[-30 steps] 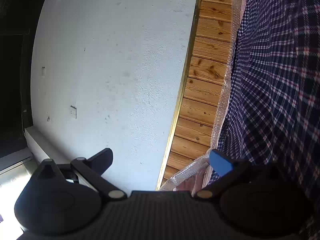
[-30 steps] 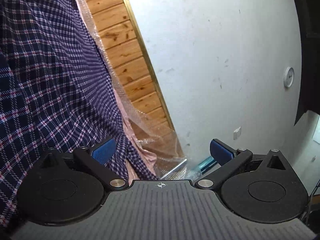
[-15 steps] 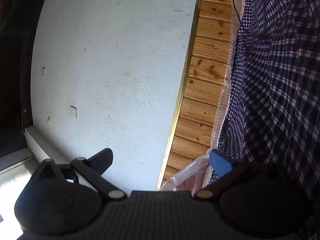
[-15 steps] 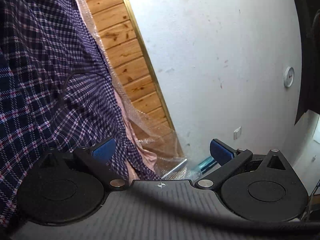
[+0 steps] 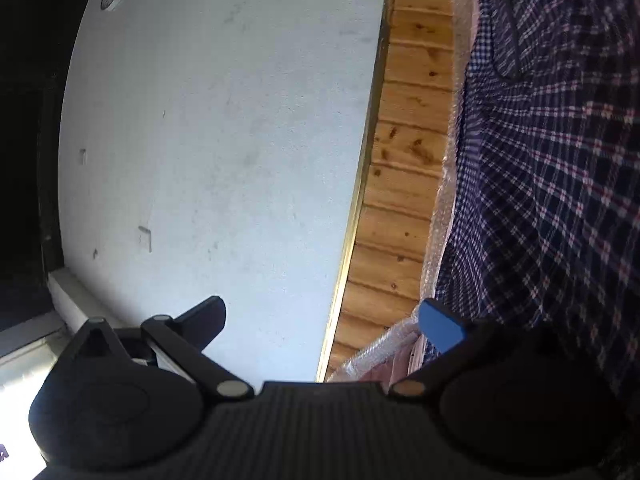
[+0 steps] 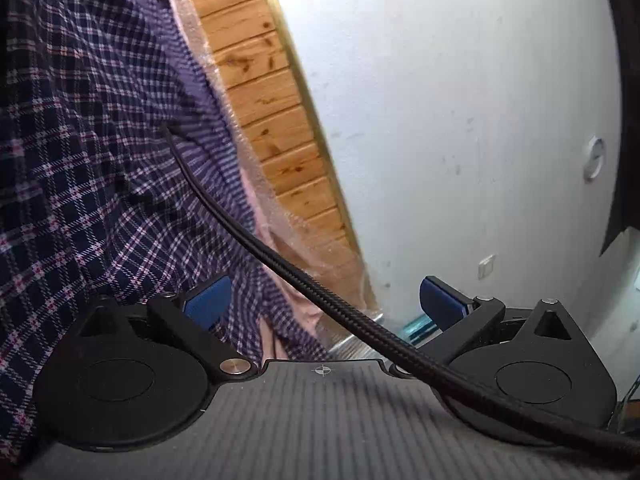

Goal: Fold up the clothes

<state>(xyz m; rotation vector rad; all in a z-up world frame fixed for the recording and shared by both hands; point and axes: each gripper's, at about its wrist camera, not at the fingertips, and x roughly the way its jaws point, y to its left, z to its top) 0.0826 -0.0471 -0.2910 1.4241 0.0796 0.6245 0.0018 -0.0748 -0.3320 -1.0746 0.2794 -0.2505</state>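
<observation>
Plaid shirt (image 5: 560, 160) beside both wide-open, empty grippers: left (image 5: 320, 320), right (image 6: 322, 300); no legible writing.

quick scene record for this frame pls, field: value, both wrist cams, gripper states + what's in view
left hand-held gripper: open, nothing between the fingers
right hand-held gripper: open, nothing gripped
garment: plaid shirt, navy with white and red lines, hanging or draped beside both grippers; whether it touches the inner fingers cannot be told
cable: black braided, runs from the shirt across the right gripper body
background: white wall, wood panelling, bubble wrap along the panelling
pink fabric: visible under the shirt edge
fold state: cannot tell
</observation>
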